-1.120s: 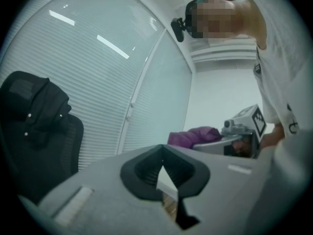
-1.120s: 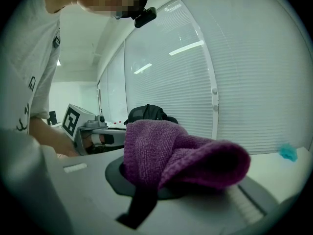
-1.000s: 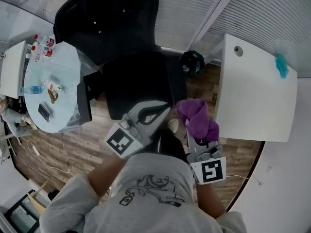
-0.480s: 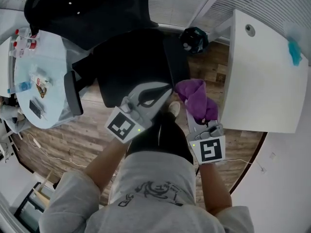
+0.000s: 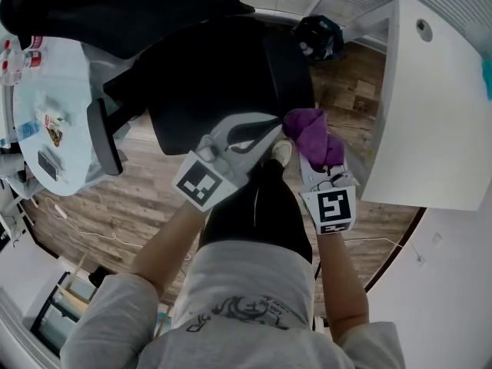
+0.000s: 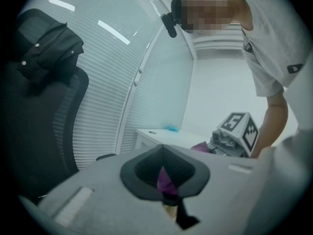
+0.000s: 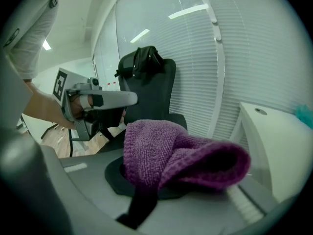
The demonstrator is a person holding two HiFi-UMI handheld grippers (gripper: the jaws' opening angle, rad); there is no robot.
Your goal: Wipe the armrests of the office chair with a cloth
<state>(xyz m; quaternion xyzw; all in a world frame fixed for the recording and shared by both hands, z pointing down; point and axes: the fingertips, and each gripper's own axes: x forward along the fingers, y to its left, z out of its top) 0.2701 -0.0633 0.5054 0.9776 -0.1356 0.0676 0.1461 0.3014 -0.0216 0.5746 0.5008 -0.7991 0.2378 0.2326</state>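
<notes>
The black office chair (image 5: pixel 215 75) stands ahead of me, seat toward me, with a dark jacket (image 5: pixel 115 6) over its backrest. Its left armrest (image 5: pixel 104 137) sticks out at the left, and its right armrest (image 5: pixel 288 71) runs along the seat's right side. My right gripper (image 5: pixel 311 151) is shut on a bunched purple cloth (image 5: pixel 311 133), held just off the near end of the right armrest. The cloth (image 7: pixel 176 155) fills the right gripper view. My left gripper (image 5: pixel 270 127) is shut and holds nothing, its tips beside the cloth at the seat's front edge.
A white desk (image 5: pixel 430 114) stands close on the right. At the left, a round glass table (image 5: pixel 46 91) carries bottles and small items. A black rounded object (image 5: pixel 317 37) lies on the wooden floor (image 5: pixel 138 206) past the right armrest. My own legs are below the grippers.
Both grippers have moved forward toward the chair, and the chair now sits closer and higher in the head view. The cloth has come up to the near end of the right armrest.
</notes>
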